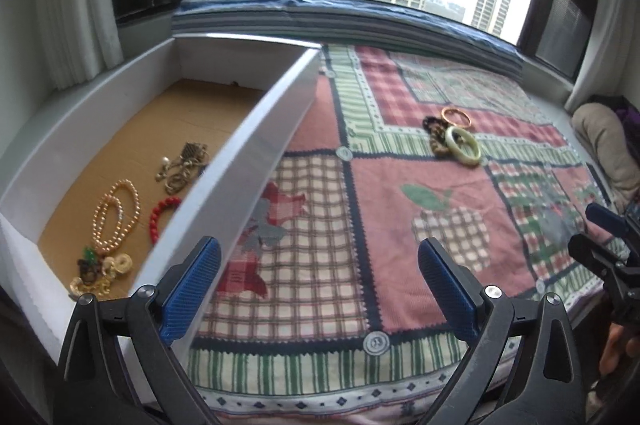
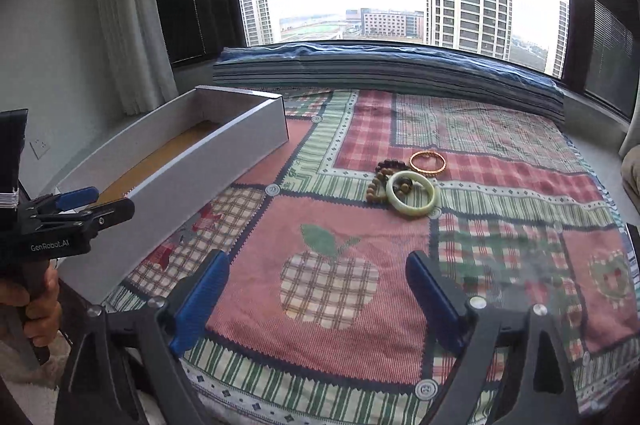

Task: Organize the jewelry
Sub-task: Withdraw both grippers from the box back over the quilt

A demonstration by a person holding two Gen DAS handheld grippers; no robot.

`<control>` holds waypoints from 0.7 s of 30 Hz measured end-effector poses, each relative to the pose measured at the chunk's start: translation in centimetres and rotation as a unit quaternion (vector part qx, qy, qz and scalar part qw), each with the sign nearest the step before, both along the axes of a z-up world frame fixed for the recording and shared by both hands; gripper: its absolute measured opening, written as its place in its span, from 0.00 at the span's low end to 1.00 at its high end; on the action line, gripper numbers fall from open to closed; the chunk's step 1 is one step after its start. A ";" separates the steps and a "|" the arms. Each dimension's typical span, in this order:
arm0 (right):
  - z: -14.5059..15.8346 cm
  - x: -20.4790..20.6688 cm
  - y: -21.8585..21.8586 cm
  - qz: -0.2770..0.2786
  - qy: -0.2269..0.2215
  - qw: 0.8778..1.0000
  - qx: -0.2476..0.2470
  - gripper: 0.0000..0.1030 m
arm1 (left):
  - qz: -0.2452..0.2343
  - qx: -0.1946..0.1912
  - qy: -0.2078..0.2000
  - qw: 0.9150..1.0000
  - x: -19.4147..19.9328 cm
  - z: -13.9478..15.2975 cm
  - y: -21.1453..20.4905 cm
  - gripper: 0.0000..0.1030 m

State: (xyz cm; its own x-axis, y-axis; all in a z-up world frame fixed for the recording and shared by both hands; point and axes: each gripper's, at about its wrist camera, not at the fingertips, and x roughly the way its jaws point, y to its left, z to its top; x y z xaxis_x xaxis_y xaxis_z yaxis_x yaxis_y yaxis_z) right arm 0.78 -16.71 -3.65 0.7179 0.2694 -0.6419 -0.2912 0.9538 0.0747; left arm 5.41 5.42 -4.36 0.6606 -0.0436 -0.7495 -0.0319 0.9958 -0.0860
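A long white box [image 1: 256, 153] with a brown floor lies at the left on a patchwork cloth [image 1: 400, 225]; it also shows in the right wrist view [image 2: 208, 161]. Inside lie a pearl necklace [image 1: 116, 221], a red bead bracelet [image 1: 160, 215], gold chains [image 1: 184, 165] and a brooch cluster [image 1: 100, 273]. On the cloth lie a pale green bangle [image 2: 412, 194], an orange-gold bangle [image 2: 428, 163] and a brown bead bracelet [image 2: 382, 179]. My left gripper [image 1: 320, 289] is open and empty beside the box's near end. My right gripper [image 2: 318, 299] is open and empty, short of the bangles.
A folded blue striped blanket [image 2: 384, 69] lies along the window at the back. White curtains [image 2: 132, 25] hang at the left. A beige cushion [image 1: 608, 149] sits at the right edge. The cloth's front edge is just below the grippers.
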 end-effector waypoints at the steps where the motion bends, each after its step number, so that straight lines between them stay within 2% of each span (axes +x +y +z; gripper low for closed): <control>1: -0.5 -0.6 -0.5 -0.005 0.000 1.000 -0.006 0.89 | -0.009 0.000 0.007 1.000 -0.2 -0.5 -0.6 0.96; 4: -1.8 -1.8 -1.8 -0.024 0.002 0.999 -0.022 0.91 | -0.030 0.005 0.015 0.999 -1.1 -1.3 -2.4 0.96; 13: -4.4 -2.7 -2.9 -0.054 0.064 0.996 -0.036 0.92 | -0.062 0.009 0.021 0.998 -3.0 -1.3 -4.7 0.96; 17: -4.2 -3.4 -2.5 -0.054 0.057 0.995 -0.054 0.92 | -0.075 0.016 0.026 0.997 -3.1 -1.3 -5.7 0.96; 21: -4.4 -4.0 -3.2 -0.064 0.058 0.995 -0.047 0.92 | -0.088 0.017 0.035 0.995 -2.4 -1.4 -6.7 0.96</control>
State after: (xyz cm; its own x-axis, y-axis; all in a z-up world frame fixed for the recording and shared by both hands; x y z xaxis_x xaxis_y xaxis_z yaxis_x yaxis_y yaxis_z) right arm -3.18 -19.95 -8.10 0.6618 0.1156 -0.7407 -0.1623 0.9867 0.0090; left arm 3.05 -1.24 -5.81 0.5917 -0.1281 -0.7959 0.1388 0.9887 -0.0560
